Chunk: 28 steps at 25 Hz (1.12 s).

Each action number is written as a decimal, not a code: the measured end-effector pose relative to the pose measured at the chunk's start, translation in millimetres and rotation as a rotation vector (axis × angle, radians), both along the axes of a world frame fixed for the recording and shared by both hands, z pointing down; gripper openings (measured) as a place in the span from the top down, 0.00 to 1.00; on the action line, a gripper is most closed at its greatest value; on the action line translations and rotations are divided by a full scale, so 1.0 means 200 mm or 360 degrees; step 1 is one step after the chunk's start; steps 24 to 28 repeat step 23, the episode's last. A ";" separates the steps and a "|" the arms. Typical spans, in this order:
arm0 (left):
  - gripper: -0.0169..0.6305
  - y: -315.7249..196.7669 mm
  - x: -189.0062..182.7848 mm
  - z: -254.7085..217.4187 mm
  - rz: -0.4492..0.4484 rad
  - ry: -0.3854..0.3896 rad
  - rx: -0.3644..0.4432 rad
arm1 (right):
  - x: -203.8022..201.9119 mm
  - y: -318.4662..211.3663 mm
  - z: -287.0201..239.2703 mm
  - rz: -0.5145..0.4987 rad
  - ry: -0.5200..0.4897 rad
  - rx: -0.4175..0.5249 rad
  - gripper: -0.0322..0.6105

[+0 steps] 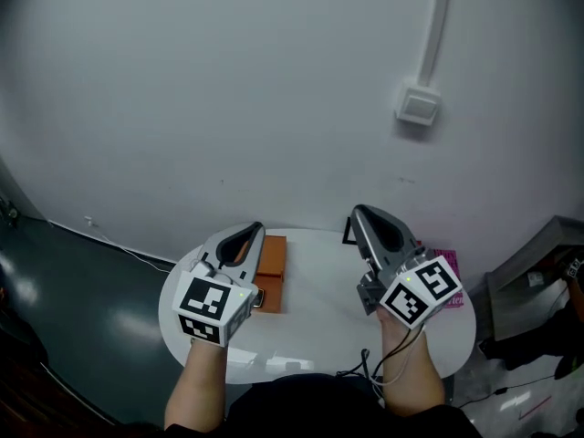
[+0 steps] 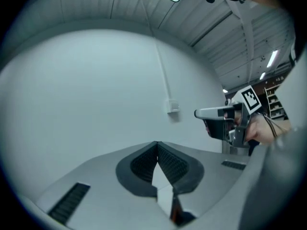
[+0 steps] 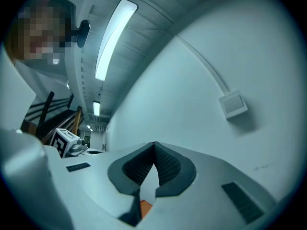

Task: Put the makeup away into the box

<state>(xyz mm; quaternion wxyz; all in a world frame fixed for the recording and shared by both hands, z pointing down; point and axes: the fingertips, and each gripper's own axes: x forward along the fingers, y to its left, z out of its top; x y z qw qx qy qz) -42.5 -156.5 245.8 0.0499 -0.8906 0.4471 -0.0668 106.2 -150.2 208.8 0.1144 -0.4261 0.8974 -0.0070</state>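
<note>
An orange-brown box (image 1: pixel 271 270) lies on the round white table (image 1: pixel 319 322), just right of my left gripper (image 1: pixel 255 228). A pink makeup item (image 1: pixel 451 265) shows at the table's right side, mostly hidden behind my right gripper (image 1: pixel 358 212). Both grippers are held up above the table and point at the white wall. The left gripper (image 2: pixel 157 143) has its ribbed pads together with nothing in them. The right gripper (image 3: pixel 154 144) is also shut and empty, and a bit of the orange box (image 3: pixel 145 206) shows below its jaws. The left gripper view also catches the right gripper (image 2: pixel 223 122).
A white switch box (image 1: pixel 418 106) with a conduit sits on the wall ahead. A small black object (image 1: pixel 348 232) lies at the table's far edge. Cables (image 1: pixel 365 369) trail over the near edge. Grey furniture (image 1: pixel 534 276) stands at the right, dark floor (image 1: pixel 82 308) at the left.
</note>
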 end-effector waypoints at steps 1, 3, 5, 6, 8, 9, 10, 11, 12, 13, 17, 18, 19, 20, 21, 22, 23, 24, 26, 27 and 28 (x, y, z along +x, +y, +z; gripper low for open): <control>0.97 0.02 -0.01 0.01 0.0015 0.0055 -0.0024 | -0.02 0.01 0.04 0.0005 0.0023 -0.0022 0.90; 0.97 0.03 -0.05 0.03 0.0026 0.0153 -0.0063 | -0.07 0.02 0.10 -0.0007 0.0054 -0.0052 0.90; 0.97 0.02 -0.08 0.05 -0.0002 0.0174 -0.0077 | -0.12 0.03 0.14 -0.0009 0.0107 -0.0053 0.90; 0.97 0.00 -0.09 0.06 -0.0019 0.0169 -0.0080 | -0.13 0.03 0.15 -0.0001 0.0138 -0.0049 0.90; 0.97 -0.02 -0.10 0.06 -0.0038 0.0166 -0.0081 | -0.15 0.03 0.16 0.0008 0.0175 -0.0049 0.90; 0.97 -0.02 -0.10 0.06 -0.0039 0.0158 -0.0074 | -0.15 0.04 0.17 0.0009 0.0189 -0.0050 0.90; 0.97 -0.01 -0.10 0.04 -0.0038 0.0144 -0.0060 | -0.15 0.05 0.17 0.0014 0.0206 -0.0047 0.90; 0.97 0.01 -0.09 0.03 -0.0038 0.0127 -0.0040 | -0.14 0.06 0.17 0.0026 0.0222 -0.0038 0.90; 0.97 0.02 -0.09 0.02 -0.0038 0.0111 -0.0022 | -0.12 0.07 0.16 0.0045 0.0234 -0.0029 0.90; 0.97 0.02 -0.08 0.01 -0.0037 0.0099 -0.0013 | -0.10 0.08 0.16 0.0067 0.0239 -0.0023 0.90; 0.97 0.03 -0.07 0.02 -0.0038 0.0077 -0.0023 | 0.01 0.08 0.13 0.0135 0.0217 -0.0021 0.90; 0.97 0.03 -0.07 0.02 -0.0040 0.0079 -0.0023 | 0.02 0.08 0.12 0.0146 0.0210 -0.0019 0.90; 0.97 0.03 -0.07 0.02 -0.0042 0.0083 -0.0023 | 0.03 0.08 0.12 0.0152 0.0203 -0.0018 0.90; 0.97 0.03 -0.07 0.02 -0.0043 0.0087 -0.0022 | 0.04 0.08 0.11 0.0155 0.0196 -0.0017 0.90; 0.97 0.03 -0.07 0.02 -0.0041 0.0090 -0.0023 | 0.04 0.08 0.11 0.0154 0.0191 -0.0017 0.90; 0.97 0.03 -0.06 0.02 -0.0039 0.0094 -0.0025 | 0.04 0.08 0.11 0.0152 0.0187 -0.0018 0.90; 0.97 0.03 -0.06 0.02 -0.0037 0.0098 -0.0027 | 0.03 0.09 0.11 0.0149 0.0183 -0.0019 0.90; 0.97 0.03 -0.06 0.02 -0.0037 0.0098 -0.0027 | 0.03 0.09 0.11 0.0149 0.0183 -0.0019 0.90; 0.97 0.03 -0.06 0.02 -0.0037 0.0098 -0.0027 | 0.03 0.09 0.11 0.0149 0.0183 -0.0019 0.90; 0.97 0.03 -0.06 0.02 -0.0037 0.0098 -0.0027 | 0.03 0.09 0.11 0.0149 0.0183 -0.0019 0.90; 0.97 0.03 -0.06 0.02 -0.0037 0.0098 -0.0027 | 0.03 0.09 0.11 0.0149 0.0183 -0.0019 0.90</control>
